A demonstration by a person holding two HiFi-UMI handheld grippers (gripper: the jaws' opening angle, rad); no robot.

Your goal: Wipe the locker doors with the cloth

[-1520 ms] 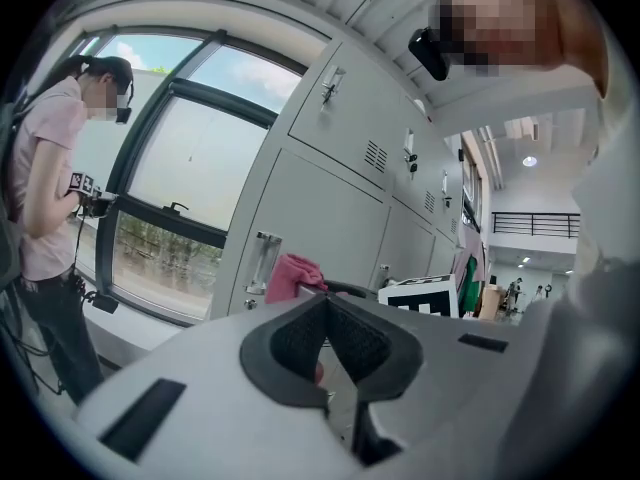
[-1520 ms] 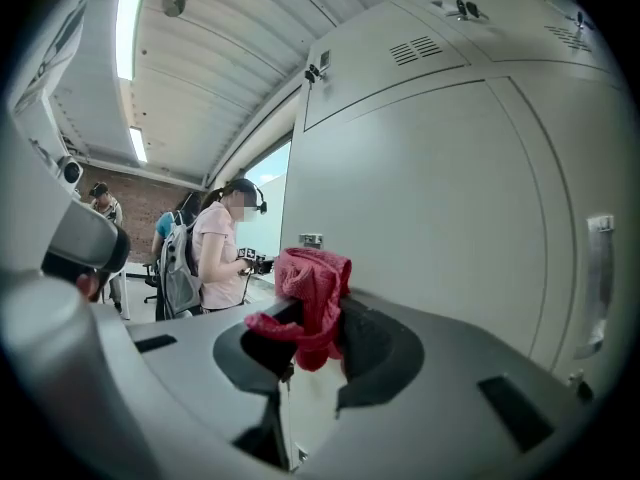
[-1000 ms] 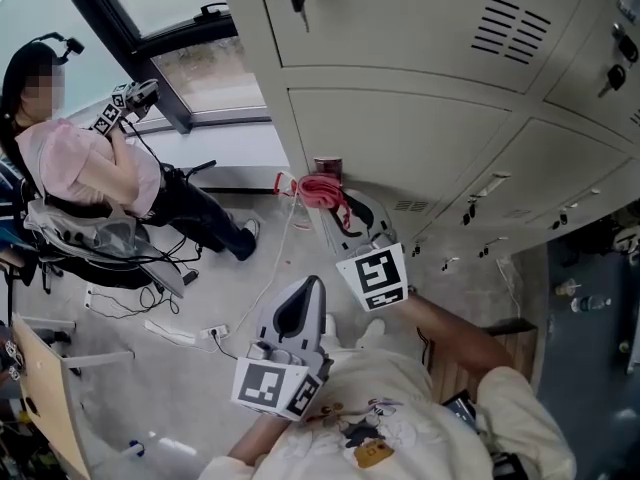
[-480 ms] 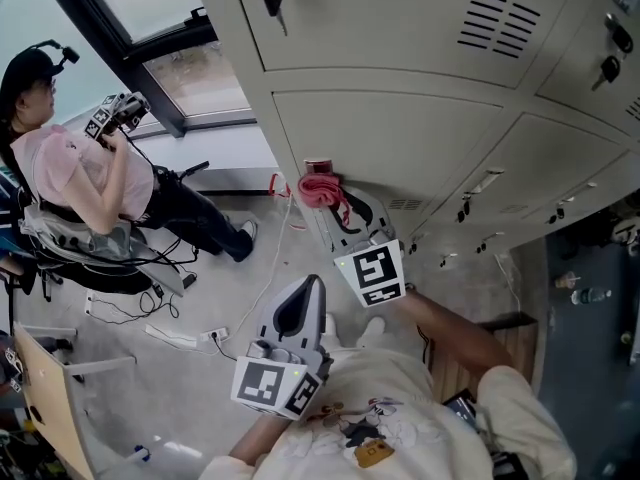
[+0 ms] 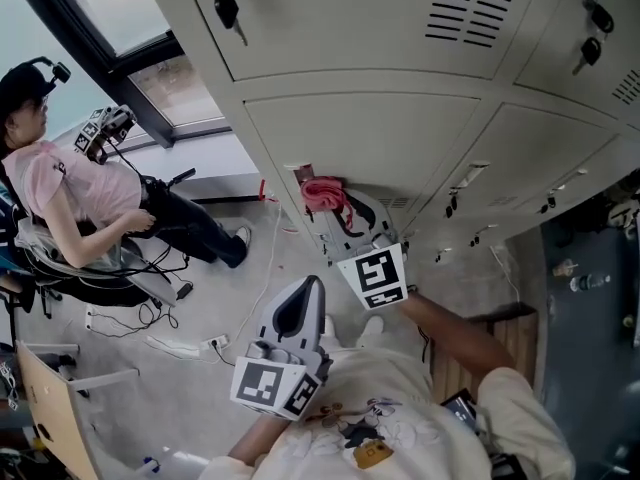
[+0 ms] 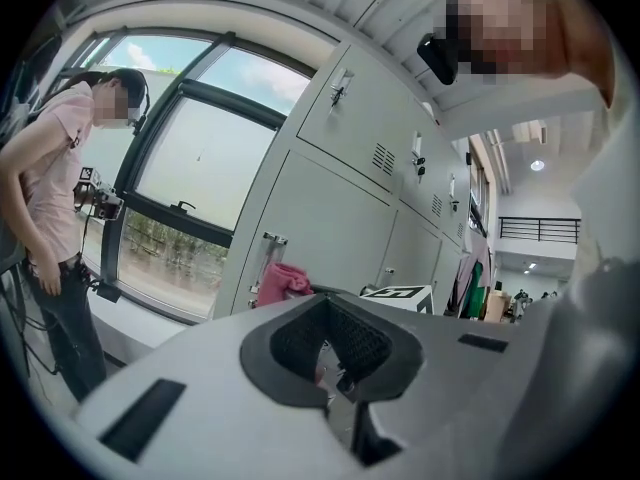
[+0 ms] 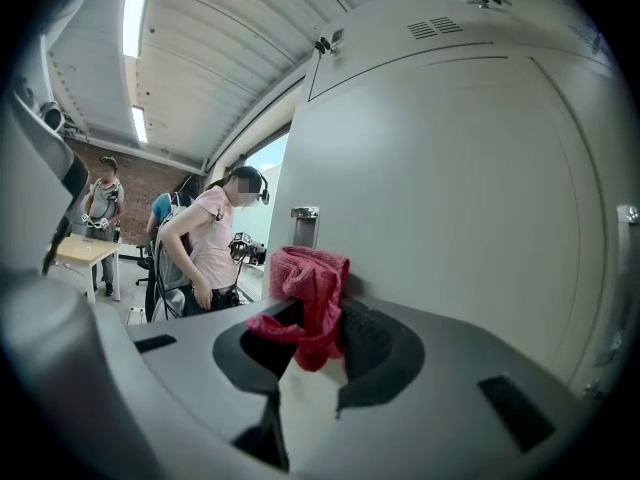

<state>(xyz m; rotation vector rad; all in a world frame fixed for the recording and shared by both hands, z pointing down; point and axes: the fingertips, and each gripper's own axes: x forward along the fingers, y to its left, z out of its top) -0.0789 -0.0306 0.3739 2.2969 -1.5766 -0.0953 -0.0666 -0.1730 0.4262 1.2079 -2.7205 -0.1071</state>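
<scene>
A pink-red cloth [image 5: 322, 192] is bunched against the lower grey locker door [image 5: 380, 133], just right of its small metal handle [image 5: 298, 171]. My right gripper [image 5: 338, 211] is shut on the cloth and holds it at the door. In the right gripper view the cloth [image 7: 310, 290] hangs out of the right gripper [image 7: 310, 353], and the door [image 7: 450, 198] fills the right side. My left gripper [image 5: 304, 290] is shut with nothing in it, held low near my chest, apart from the lockers. From the left gripper view, beyond the left gripper [image 6: 335, 373], the cloth [image 6: 283, 280] shows.
More locker doors [image 5: 560, 158] run to the right, with keys [image 5: 226, 10] hanging in the upper ones. A person in a pink shirt [image 5: 80, 188] sits at the left holding grippers, beside a window [image 5: 130, 8]. Cables and a power strip [image 5: 190, 346] lie on the floor.
The lockers have slid left in the head view while both grippers keep their places, so the cloth now sits a little right of the handle. The seated person lowered an arm.
</scene>
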